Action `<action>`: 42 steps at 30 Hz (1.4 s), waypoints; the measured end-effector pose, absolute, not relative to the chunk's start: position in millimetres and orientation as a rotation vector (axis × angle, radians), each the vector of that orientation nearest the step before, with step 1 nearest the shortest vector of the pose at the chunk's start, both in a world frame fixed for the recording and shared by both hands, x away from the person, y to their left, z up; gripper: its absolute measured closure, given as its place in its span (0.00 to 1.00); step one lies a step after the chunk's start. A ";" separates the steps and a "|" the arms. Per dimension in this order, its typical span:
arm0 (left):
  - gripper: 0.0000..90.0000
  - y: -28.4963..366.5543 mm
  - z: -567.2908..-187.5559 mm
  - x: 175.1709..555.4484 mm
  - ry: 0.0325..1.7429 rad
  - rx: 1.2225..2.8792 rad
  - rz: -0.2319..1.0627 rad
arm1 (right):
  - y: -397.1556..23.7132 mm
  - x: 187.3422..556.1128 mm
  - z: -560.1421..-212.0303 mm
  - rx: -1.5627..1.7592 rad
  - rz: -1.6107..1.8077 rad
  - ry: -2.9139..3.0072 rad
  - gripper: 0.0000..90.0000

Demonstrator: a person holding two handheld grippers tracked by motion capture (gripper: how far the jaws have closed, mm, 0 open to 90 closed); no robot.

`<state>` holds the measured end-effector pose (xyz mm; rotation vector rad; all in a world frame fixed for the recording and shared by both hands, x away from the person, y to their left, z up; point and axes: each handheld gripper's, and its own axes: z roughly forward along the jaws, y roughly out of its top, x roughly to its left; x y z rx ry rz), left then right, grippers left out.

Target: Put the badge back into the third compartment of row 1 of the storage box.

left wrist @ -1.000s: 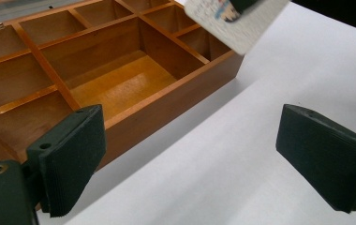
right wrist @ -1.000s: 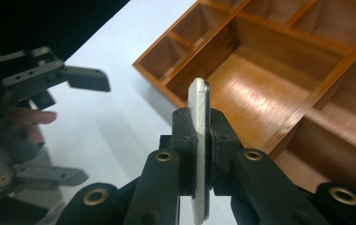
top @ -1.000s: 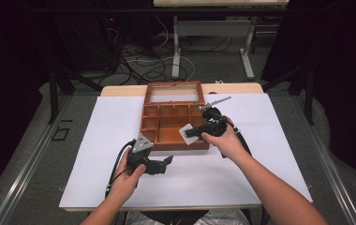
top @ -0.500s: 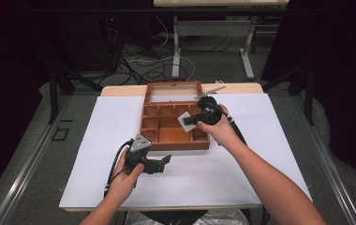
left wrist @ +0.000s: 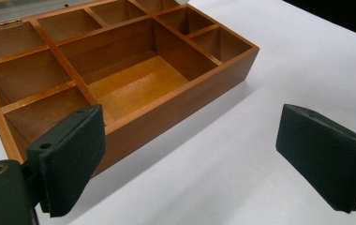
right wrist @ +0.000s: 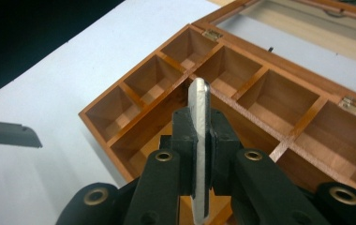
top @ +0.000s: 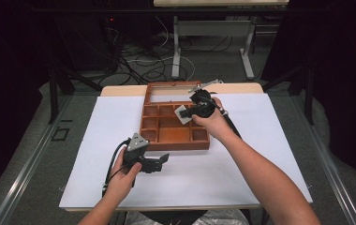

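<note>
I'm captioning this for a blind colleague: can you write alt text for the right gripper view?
The right hand-held gripper is shut on a thin flat metal piece, held edge-on above an open wooden box divided into empty compartments. The box sits on a white sheet, with its hinged lid folded back behind it.
</note>
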<state>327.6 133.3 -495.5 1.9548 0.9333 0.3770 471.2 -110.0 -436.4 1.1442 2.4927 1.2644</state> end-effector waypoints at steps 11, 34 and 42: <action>0.10 136.5 -495.1 327.9 0.940 1.942 0.375 | -102.8 487.6 -436.4 1.121 1.229 2.461 0.94; 0.10 138.1 -495.8 328.4 0.936 1.940 0.366 | -103.6 522.7 -459.7 1.117 1.141 2.424 0.94; 0.10 138.0 -496.3 328.3 0.935 1.940 0.363 | -100.0 529.1 -468.7 1.035 1.112 2.424 0.94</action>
